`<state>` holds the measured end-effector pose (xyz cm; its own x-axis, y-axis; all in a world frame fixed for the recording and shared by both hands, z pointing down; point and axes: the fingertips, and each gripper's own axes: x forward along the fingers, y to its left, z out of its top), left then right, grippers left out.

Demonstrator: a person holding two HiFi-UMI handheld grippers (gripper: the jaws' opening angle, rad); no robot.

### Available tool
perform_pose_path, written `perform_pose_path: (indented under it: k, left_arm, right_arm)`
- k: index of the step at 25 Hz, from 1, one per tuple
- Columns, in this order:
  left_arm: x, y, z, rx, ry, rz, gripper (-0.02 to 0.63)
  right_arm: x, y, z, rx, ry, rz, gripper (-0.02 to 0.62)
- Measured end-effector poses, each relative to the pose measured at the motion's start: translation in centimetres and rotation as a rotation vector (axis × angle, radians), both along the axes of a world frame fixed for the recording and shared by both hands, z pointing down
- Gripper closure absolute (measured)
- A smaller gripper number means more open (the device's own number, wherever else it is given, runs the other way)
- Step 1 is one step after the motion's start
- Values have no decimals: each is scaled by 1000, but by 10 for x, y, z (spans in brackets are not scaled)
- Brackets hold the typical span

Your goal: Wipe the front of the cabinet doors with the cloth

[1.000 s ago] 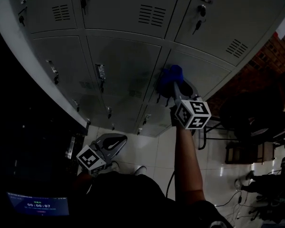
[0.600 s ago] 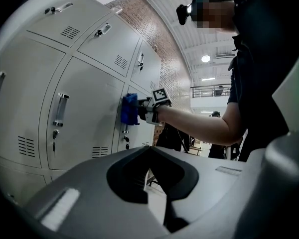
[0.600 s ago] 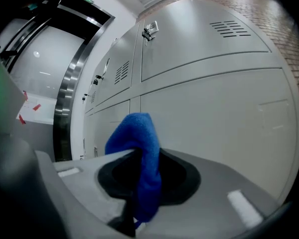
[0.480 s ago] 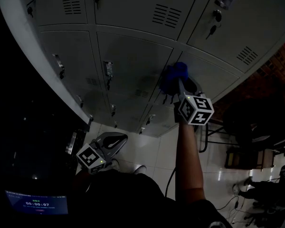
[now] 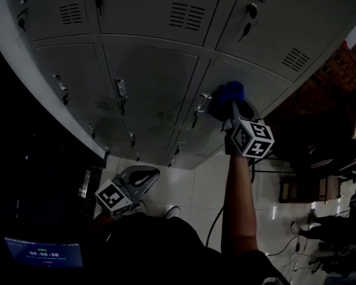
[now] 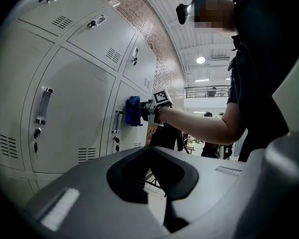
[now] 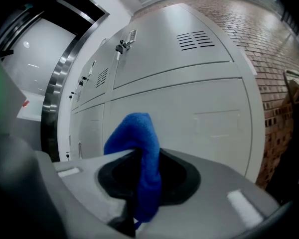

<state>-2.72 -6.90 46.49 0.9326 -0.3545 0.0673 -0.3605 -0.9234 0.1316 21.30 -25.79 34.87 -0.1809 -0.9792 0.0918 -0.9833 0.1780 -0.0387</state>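
A bank of grey metal locker doors (image 5: 154, 82) fills the top of the head view. My right gripper (image 5: 230, 103) is shut on a blue cloth (image 5: 228, 92) and presses it against a door at the right, just right of that door's handle (image 5: 200, 103). The right gripper view shows the blue cloth (image 7: 139, 158) pinched between the jaws, the grey door (image 7: 199, 118) right behind it. My left gripper (image 5: 137, 174) hangs low by the person's body, away from the doors, with its jaws closed and nothing in them. The left gripper view shows the cloth (image 6: 133, 111) on the door from the side.
Door handles (image 5: 120, 88) and keys in locks (image 5: 247, 10) stick out from the doors. A brick wall (image 5: 344, 58) stands to the right of the lockers. Chairs and furniture (image 5: 302, 189) sit on the glossy tiled floor (image 5: 196, 183) at the right. A dark screen (image 5: 44, 255) glows at lower left.
My right gripper has slid the blue cloth to the right along the door, from beside the handle onto the door's panel. The left gripper has stayed where it was.
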Motion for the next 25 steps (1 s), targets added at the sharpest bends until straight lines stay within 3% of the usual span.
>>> perform_pose_path:
  k: [16,25]
  left_arm:
    - [31,6,6,-6,-5,52,606]
    - [36,8,11,-14,-11,54,606]
  right_arm:
    - [113,29,10,-26,0,191,528]
    - [150,40,13,-31,-1,260,528]
